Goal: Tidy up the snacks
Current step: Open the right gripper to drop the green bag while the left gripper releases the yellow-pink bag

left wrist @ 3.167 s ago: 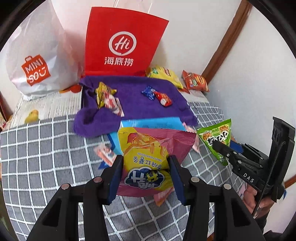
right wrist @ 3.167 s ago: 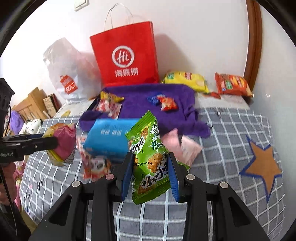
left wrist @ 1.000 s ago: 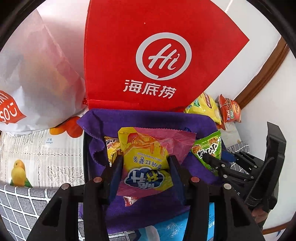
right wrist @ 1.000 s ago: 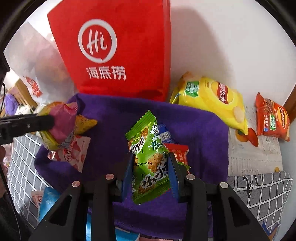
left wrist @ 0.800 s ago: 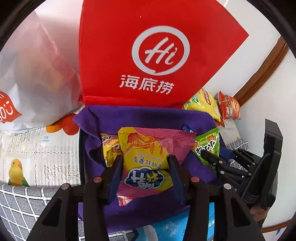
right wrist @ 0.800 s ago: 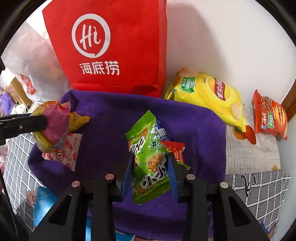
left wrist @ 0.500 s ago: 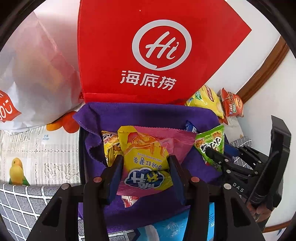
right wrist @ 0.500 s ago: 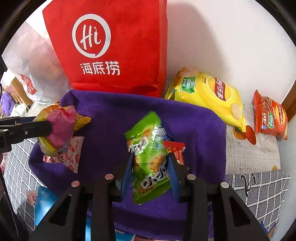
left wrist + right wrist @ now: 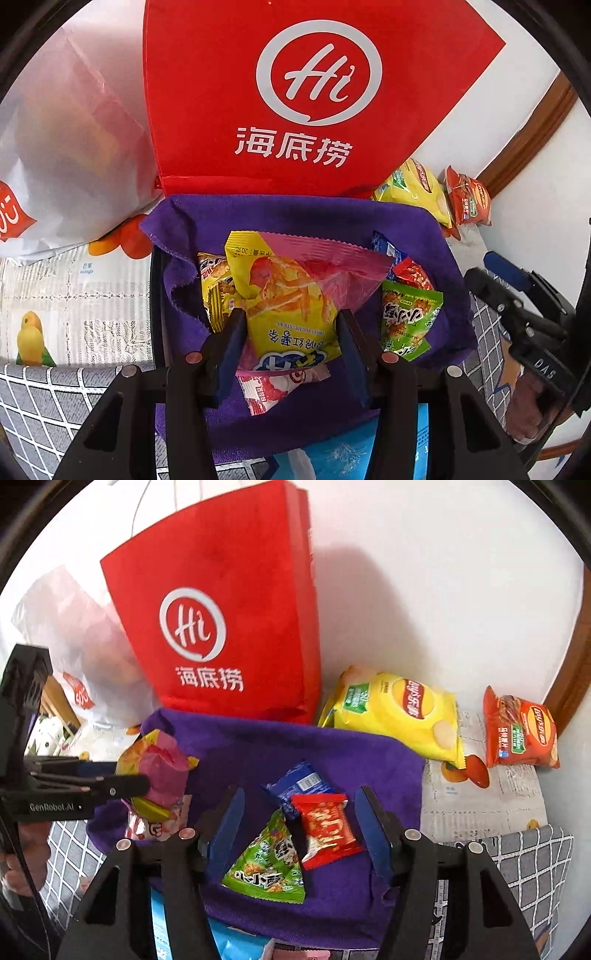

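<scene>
Two grippers: working over purple cloth below red bag.
Purple cloth: lining a dark tray, snacks gathered on it.
Pink-yellow packet: clamped mid-body in left gripper, above cloth; light, puffy, crinkly, best pinched across flat middle.
Green packet: lying on cloth, touching red packet; slippery film, soft.
Right gripper: jaws just opened, packet released, nothing pressed.
</scene>
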Demonstrator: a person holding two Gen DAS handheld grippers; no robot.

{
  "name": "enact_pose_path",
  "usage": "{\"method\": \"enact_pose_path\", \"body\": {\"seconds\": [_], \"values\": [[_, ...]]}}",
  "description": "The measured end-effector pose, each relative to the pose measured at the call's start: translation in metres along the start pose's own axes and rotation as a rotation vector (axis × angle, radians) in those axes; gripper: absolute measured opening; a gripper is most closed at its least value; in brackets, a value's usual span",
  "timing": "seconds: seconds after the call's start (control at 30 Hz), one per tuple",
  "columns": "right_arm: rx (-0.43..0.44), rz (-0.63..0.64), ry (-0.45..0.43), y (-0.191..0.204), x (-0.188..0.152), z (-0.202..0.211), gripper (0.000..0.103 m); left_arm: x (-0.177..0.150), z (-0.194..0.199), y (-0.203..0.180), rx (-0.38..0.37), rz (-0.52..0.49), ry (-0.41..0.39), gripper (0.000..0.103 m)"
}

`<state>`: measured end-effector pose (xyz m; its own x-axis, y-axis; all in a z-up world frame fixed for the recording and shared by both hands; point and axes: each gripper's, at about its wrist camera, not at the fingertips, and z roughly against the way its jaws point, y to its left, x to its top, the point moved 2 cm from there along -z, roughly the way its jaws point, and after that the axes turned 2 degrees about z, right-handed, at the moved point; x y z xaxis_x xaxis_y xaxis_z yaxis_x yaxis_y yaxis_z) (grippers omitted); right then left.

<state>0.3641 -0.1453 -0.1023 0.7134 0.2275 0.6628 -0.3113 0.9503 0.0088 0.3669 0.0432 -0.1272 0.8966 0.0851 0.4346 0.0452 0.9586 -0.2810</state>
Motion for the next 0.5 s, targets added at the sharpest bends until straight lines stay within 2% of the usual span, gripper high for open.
{"method": "enact_pose_path", "body": {"seconds": [0.37,0.5], "values": [[-0.016,-0.026,-0.037,-0.0072,0.0017,0.0085,0.062,0.0002,-0.0026,0.0048,0.001,0.02,0.018,0.049],[-0.021,-0.024,-0.045,-0.0065,0.0022,0.011,0.062,0.0002,-0.0024,0.0053,-0.005,0.026,0.024,0.054]]}}
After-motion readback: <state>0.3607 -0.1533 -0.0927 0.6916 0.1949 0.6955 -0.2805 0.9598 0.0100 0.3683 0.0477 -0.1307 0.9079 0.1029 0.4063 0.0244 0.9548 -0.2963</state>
